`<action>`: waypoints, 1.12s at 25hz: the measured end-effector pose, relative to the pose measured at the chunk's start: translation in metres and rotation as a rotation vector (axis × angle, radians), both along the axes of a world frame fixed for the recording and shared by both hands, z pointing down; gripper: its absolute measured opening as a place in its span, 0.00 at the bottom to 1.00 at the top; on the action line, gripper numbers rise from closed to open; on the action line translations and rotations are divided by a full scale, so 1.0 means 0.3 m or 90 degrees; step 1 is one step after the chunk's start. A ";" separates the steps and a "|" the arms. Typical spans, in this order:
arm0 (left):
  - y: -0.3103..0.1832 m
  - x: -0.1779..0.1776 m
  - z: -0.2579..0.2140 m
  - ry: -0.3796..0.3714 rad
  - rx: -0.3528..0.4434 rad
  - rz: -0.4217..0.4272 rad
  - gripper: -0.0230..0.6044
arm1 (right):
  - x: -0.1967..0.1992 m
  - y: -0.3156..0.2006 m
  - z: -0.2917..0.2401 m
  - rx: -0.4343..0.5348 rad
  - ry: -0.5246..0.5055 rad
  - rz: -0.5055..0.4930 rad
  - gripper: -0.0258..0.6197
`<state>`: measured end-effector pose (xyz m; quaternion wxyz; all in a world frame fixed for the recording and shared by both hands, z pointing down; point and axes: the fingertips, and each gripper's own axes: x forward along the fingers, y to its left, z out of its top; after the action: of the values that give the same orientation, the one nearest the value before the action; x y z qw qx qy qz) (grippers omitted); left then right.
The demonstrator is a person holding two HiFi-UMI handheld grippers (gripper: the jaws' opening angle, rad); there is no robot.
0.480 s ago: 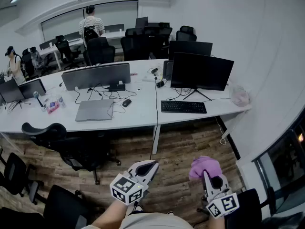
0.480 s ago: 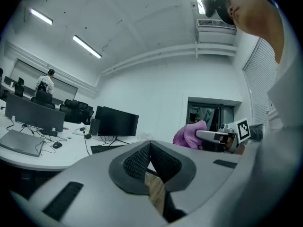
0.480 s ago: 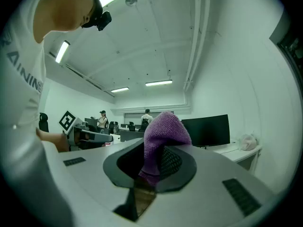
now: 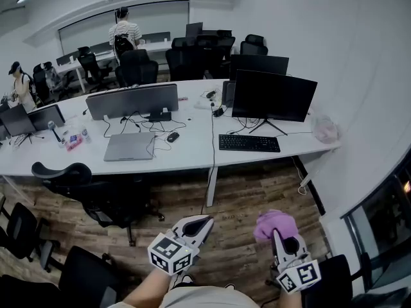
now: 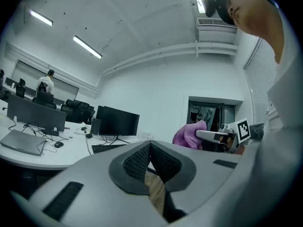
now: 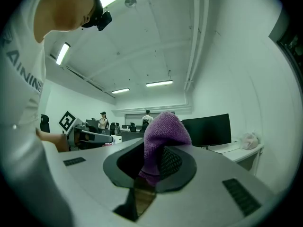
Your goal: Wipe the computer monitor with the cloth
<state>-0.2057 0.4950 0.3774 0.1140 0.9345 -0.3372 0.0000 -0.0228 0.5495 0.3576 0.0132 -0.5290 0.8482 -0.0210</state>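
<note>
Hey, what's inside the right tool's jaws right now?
A purple cloth is pinched in the right tool and bunches up above the jaws. How far the cloth runs down between them can't be seen, because the jaws cover it.

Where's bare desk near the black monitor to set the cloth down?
Bare desk lies between the keyboard and the bag, and between the keyboard and the mouse. Left of the monitor, cables crowd it. The right gripper holds the cloth.
</note>
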 end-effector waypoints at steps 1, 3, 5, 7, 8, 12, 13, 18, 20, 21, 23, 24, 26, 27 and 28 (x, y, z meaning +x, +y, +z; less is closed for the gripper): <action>0.002 0.001 0.003 -0.002 -0.002 -0.001 0.05 | 0.006 0.003 0.001 0.000 -0.006 0.001 0.13; 0.009 0.009 0.011 -0.013 -0.005 -0.004 0.05 | 0.022 0.010 0.005 0.002 -0.017 0.002 0.13; 0.014 0.024 0.017 -0.031 0.000 -0.008 0.05 | 0.040 0.012 0.014 0.003 -0.023 0.001 0.13; 0.023 0.047 0.021 -0.040 0.001 -0.011 0.05 | 0.062 0.010 0.032 -0.001 -0.029 -0.003 0.13; 0.029 0.059 0.022 -0.042 -0.001 -0.013 0.05 | 0.074 0.010 0.040 -0.004 -0.033 -0.006 0.13; 0.051 0.110 0.026 -0.054 -0.005 -0.030 0.05 | 0.131 0.011 0.062 -0.009 -0.048 -0.025 0.13; 0.056 0.129 0.024 -0.054 -0.005 -0.035 0.05 | 0.151 0.009 0.067 -0.011 -0.050 -0.031 0.13; 0.112 0.220 0.018 -0.054 0.001 -0.055 0.05 | 0.226 -0.033 0.107 -0.031 -0.072 -0.058 0.13; 0.124 0.232 0.022 -0.063 0.003 -0.060 0.05 | 0.228 -0.047 0.110 -0.026 -0.077 -0.066 0.13; 0.121 0.236 0.028 -0.065 0.001 -0.064 0.05 | 0.231 -0.059 0.110 -0.025 -0.078 -0.070 0.13; 0.104 0.239 0.039 -0.064 -0.006 -0.074 0.05 | 0.238 -0.083 0.116 -0.029 -0.082 -0.078 0.13; 0.092 0.238 0.044 -0.061 -0.009 -0.080 0.05 | 0.239 -0.095 0.124 -0.032 -0.081 -0.082 0.13; 0.055 0.235 0.053 -0.052 -0.011 -0.091 0.05 | 0.241 -0.122 0.139 -0.037 -0.073 -0.087 0.13; 0.030 0.237 0.056 -0.047 -0.012 -0.094 0.05 | 0.246 -0.139 0.141 -0.036 -0.069 -0.086 0.13; 0.002 0.241 0.058 -0.043 -0.012 -0.094 0.05 | 0.255 -0.158 0.139 -0.033 -0.065 -0.081 0.13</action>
<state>-0.1333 0.4957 0.3948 0.1109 0.9055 -0.4088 0.0263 0.0536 0.5021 0.3994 0.0411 -0.4722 0.8777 -0.0706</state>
